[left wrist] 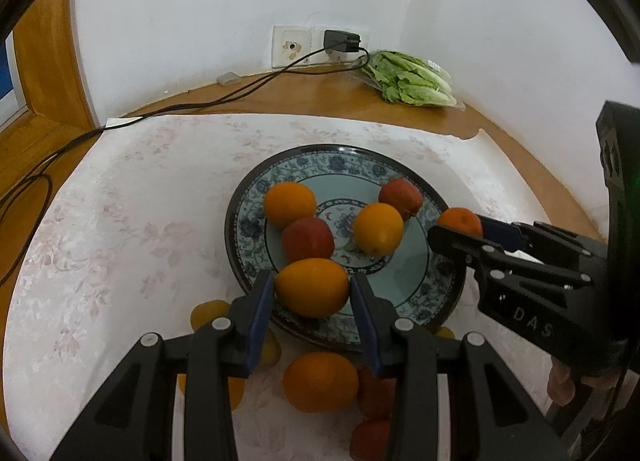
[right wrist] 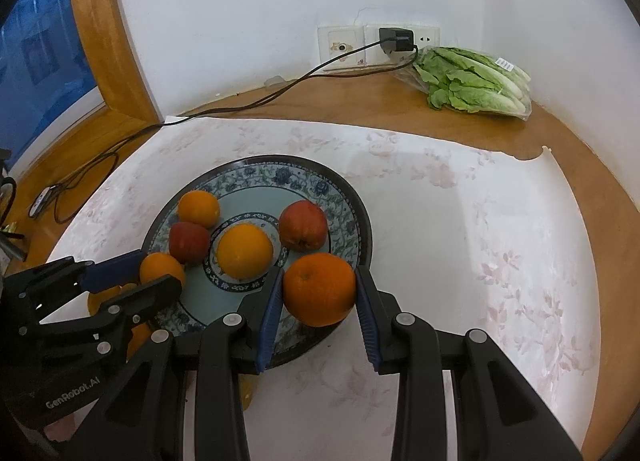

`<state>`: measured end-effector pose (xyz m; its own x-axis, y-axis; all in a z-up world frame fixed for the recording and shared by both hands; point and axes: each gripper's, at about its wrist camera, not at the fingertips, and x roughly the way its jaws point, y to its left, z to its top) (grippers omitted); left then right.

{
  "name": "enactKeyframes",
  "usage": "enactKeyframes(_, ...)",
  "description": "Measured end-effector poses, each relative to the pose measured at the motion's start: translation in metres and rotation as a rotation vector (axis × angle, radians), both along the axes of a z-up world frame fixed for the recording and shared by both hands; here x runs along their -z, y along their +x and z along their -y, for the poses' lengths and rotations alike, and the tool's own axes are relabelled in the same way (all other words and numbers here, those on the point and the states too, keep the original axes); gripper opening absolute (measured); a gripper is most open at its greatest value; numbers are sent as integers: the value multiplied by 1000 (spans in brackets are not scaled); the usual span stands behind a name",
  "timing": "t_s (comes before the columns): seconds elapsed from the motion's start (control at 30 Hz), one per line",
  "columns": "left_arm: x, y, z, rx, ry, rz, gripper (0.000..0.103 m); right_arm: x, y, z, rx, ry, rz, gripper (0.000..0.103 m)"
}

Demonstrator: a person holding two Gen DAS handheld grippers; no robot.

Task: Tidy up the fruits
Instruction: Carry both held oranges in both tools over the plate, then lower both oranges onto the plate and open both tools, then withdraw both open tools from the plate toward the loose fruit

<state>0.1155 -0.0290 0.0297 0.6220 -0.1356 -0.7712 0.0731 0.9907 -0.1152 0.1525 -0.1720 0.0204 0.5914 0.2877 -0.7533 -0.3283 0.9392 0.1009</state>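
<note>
A blue-patterned plate (left wrist: pixel 320 153) (right wrist: pixel 280 171) sits on a white floral cloth. On it lie two oranges (left wrist: pixel 290 204) (left wrist: pixel 378 228) and two red apples (left wrist: pixel 307 241) (left wrist: pixel 401 197). My left gripper (left wrist: pixel 312 281) is shut on a yellow-orange fruit (left wrist: pixel 312 293) over the plate's near rim. In the right wrist view the left gripper (right wrist: pixel 158 269) comes in from the left with that fruit (right wrist: pixel 160 267). My right gripper (right wrist: pixel 318 275) is shut on a darker orange (right wrist: pixel 320 293) at the plate's right rim, and the left wrist view shows the right gripper (left wrist: pixel 458 227) at the right.
Loose fruit lies on the cloth under my left gripper: an orange (left wrist: pixel 320 381), red ones (left wrist: pixel 374 397) and yellow ones (left wrist: pixel 208 313). A bag of lettuce (right wrist: pixel 472 81) rests in the back corner. A charger (right wrist: pixel 396 40) and its cable (right wrist: pixel 240 105) run left along the wooden table.
</note>
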Motion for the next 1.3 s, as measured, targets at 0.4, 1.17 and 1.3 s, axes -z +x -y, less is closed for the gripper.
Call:
enactKeyframes(0.4, -14, -8, 4, 20, 25, 40, 45, -4, -1, 1, 6, 25, 6, 45)
enactKeyframes(1.17, -25, -41, -30, -39, 26, 3, 59, -22, -44, 18, 50, 75, 30, 51)
enactKeyframes(1.3, -21, -46, -36, -51, 24, -12, 59, -18, -50, 19, 51, 83, 8, 51)
